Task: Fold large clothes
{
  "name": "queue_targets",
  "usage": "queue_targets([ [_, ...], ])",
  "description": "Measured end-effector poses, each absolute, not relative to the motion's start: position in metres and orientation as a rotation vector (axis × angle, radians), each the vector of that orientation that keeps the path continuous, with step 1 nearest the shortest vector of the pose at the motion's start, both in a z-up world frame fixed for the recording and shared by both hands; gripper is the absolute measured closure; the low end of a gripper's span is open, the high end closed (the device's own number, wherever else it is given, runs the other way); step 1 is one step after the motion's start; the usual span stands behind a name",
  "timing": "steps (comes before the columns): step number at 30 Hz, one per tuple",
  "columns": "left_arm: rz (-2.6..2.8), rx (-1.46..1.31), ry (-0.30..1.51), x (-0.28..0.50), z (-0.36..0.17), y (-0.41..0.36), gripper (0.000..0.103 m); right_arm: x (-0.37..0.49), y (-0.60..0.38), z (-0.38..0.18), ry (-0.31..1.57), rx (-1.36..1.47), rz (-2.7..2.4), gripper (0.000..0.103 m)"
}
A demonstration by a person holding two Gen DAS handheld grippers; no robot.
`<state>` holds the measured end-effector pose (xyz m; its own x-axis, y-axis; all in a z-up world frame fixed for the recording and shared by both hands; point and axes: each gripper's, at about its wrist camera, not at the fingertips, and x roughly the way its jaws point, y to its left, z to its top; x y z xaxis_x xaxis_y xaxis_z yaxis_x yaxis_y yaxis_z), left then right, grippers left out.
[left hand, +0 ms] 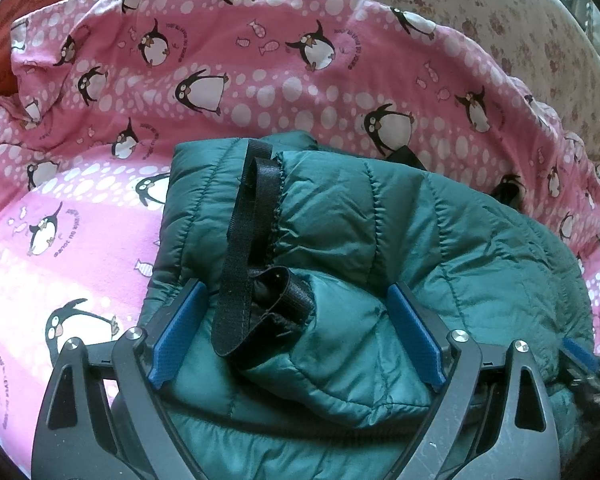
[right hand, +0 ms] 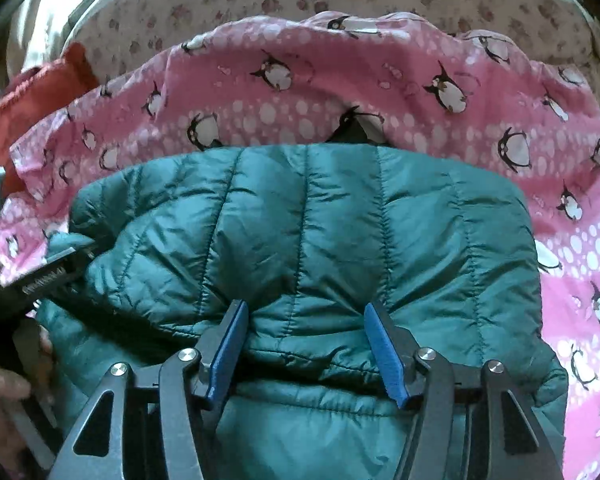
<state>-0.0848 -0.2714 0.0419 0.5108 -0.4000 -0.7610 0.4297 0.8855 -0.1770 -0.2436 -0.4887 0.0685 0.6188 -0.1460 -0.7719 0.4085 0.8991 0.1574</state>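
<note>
Surface: we find a bed covered by a pink penguin-print sheet (left hand: 260,80), with a floral cover (left hand: 480,12) beyond its far edge and a rust-orange cloth (right hand: 36,92) at the far left corner

Garment: we note a dark green quilted jacket (right hand: 300,220) lying on the pink sheet at the near edge of the bed, folded into a compact bundle with the sheet showing on its left, far and right sides

Jacket detail: in the left wrist view we see a black strap (left hand: 240,240) running from the far part of the bundle down to a sleeve cuff (left hand: 288,292) that lies on top of the quilting

Left claw: we record the left claw (left hand: 296,320) as spread wide over the jacket, its blue pads (left hand: 180,328) standing either side of the cuff and strap; the pads do not press on the fabric, so nothing is gripped

Right claw: we record the right claw (right hand: 306,340) over the near fold of the jacket, its blue pads (right hand: 384,352) apart with a ridge of quilting between them; the fabric is not pinched, so we rate it as released

Relation of claws: in the right wrist view the left claw (right hand: 48,268) sits at the left edge of the bundle, with a hand (right hand: 4,396) below it, blurred

Relation, other view: a blue-padded tip of the right claw shows at the right rim of the left wrist view, resting by the jacket's right side

Background: a pale window strip shows past the far edge of the bed, too blurred for us to detail
</note>
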Motion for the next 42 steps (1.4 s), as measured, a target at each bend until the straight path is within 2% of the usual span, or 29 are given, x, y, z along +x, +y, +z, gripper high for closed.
queue_targets([
  [8, -0.467, 0.054, 0.888, -0.107, 0.067, -0.254, 0.012, -0.311, -0.518, 0.107, 0.764, 0.402, -0.408, 0.045],
  [14, -0.467, 0.086, 0.88, -0.141, 0.082, -0.234, 0.012, -0.346, -0.531, 0.09, 0.848, 0.401, -0.483, 0.045],
  [25, -0.471, 0.104, 0.869, -0.205, 0.085, -0.193, 0.012, -0.403, -0.518, 0.086, 0.87, 0.439, -0.48, 0.045],
  [42, -0.496, 0.137, 0.852, -0.261, 0.089, -0.163, 0.012, -0.469, -0.484, 0.081, 0.867, 0.508, -0.481, 0.045],
])
